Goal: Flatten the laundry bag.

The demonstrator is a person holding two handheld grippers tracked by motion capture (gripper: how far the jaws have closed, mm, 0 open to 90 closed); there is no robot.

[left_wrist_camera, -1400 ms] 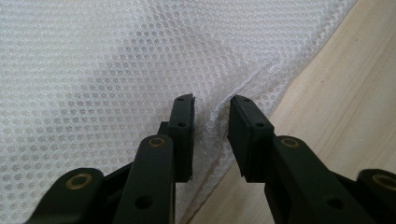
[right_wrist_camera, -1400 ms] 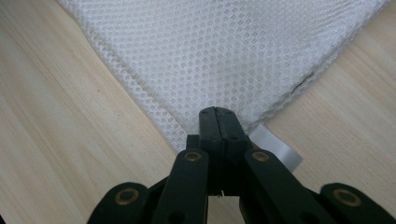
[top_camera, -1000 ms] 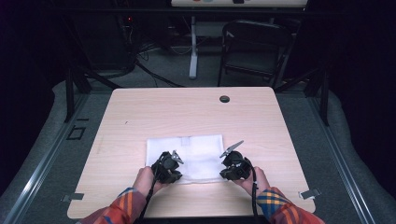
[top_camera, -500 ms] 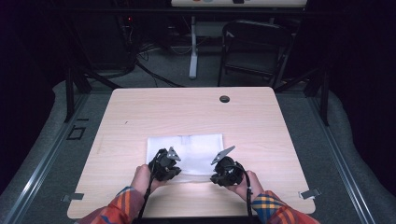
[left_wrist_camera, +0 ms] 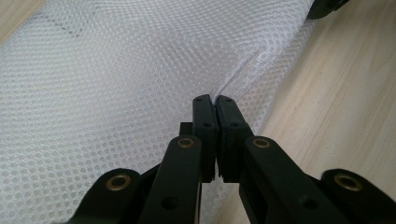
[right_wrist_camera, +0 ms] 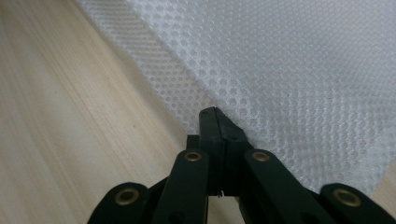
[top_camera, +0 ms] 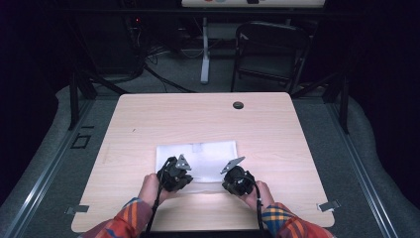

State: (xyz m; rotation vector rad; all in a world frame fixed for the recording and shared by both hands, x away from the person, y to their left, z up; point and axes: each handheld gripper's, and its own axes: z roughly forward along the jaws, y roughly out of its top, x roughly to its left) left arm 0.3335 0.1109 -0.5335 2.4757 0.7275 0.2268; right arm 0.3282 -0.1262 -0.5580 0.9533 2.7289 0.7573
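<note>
On the table [top_camera: 148, 124], both tools pinch the mesh cloth [top_camera: 208, 156].

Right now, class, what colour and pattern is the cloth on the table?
White mesh cloth with tiny holes, clearest in the left gripper view.

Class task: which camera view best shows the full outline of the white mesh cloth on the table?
The high view: the white mesh cloth lies flat, all four edges visible. The left gripper view and right gripper view show close-up weave and one edge each.

Right gripper [top_camera: 233, 174] inward, fingers now clamped on mesh cloth [top_camera: 198, 157].
</note>
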